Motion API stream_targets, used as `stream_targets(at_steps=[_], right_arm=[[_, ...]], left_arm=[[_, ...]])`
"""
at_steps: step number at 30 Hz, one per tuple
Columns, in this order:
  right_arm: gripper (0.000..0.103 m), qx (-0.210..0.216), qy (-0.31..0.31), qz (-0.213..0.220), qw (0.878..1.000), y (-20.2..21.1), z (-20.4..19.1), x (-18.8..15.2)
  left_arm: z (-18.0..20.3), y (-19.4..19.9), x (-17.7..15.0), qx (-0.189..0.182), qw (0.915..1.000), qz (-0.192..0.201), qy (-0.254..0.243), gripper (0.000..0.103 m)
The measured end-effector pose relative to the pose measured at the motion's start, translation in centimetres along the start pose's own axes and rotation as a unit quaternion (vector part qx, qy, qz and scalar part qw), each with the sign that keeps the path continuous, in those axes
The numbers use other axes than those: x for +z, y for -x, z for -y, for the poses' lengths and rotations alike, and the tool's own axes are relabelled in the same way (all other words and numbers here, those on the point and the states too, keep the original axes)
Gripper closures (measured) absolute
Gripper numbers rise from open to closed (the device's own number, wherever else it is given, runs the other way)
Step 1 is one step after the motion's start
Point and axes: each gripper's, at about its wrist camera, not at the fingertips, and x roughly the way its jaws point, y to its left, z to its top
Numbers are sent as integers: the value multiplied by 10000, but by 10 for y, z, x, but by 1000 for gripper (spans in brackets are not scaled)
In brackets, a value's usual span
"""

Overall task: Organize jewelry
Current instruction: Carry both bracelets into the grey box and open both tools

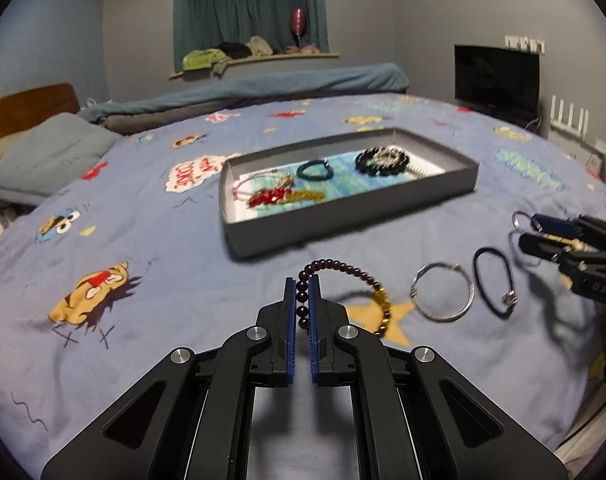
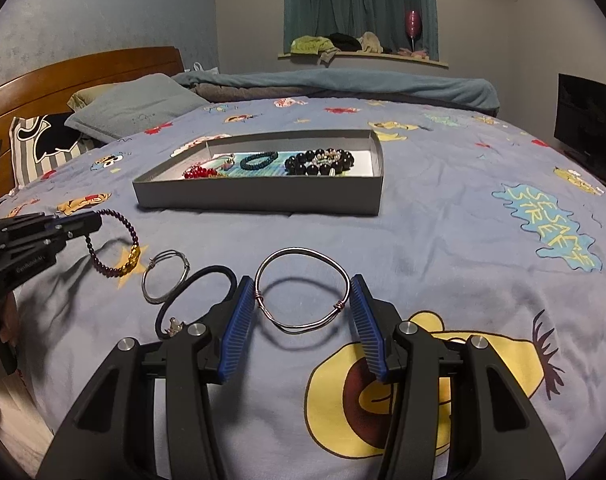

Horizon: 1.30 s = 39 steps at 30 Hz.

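Observation:
My left gripper (image 1: 302,286) is shut on a dark purple bead bracelet (image 1: 353,271) with gold beads and holds it above the bedsheet; it also shows in the right wrist view (image 2: 115,248). My right gripper (image 2: 301,284) holds a silver wire bangle (image 2: 301,254) between its blue pads (image 2: 239,320), the bangle lifted off the sheet; in the left wrist view the right gripper (image 1: 531,232) shows it as a thin ring (image 1: 517,220). A second silver bangle (image 1: 443,292) and a black cord bracelet (image 1: 495,286) lie on the sheet. The grey tray (image 1: 343,220) holds several bracelets.
The tray (image 2: 259,200) sits mid-bed on a blue cartoon sheet. Pillows (image 2: 135,108) and a wooden headboard (image 2: 83,68) are at the far left. A rolled blanket (image 2: 343,84) lies along the far side. A dark screen (image 1: 497,80) stands at the right.

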Motion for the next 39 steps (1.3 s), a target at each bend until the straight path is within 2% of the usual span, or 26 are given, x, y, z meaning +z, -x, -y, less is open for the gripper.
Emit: stream_targets(at_steps=[7, 12, 19, 23, 29, 35, 39], right_arm=[[54, -103, -87, 163, 9998, 5, 2, 5], [54, -151, -225, 150, 9995, 4, 13, 22], [54, -288, -219, 424, 9984, -4, 23, 72], [54, -260, -184, 511, 9982, -23, 23, 103], [54, -70, -114, 393, 9991, -62, 16, 125], [54, 401, 141, 10, 9991, -95, -13, 129], [54, 673, 201, -257, 9972, -118, -36, 127]], left_arm=[[1, 8, 10, -90, 9999, 124, -18, 97], [5, 17, 30, -147, 9994, 271, -165, 97], [-3, 16, 87, -171, 9977, 620, -219, 97], [-10, 1, 118, -314, 9973, 666, -6, 97], [-9, -32, 133, -258, 9983, 516, 2, 97], [-20, -72, 112, -284, 9994, 51, 164, 97], [-37, -98, 93, -117, 9984, -419, 362, 97]])
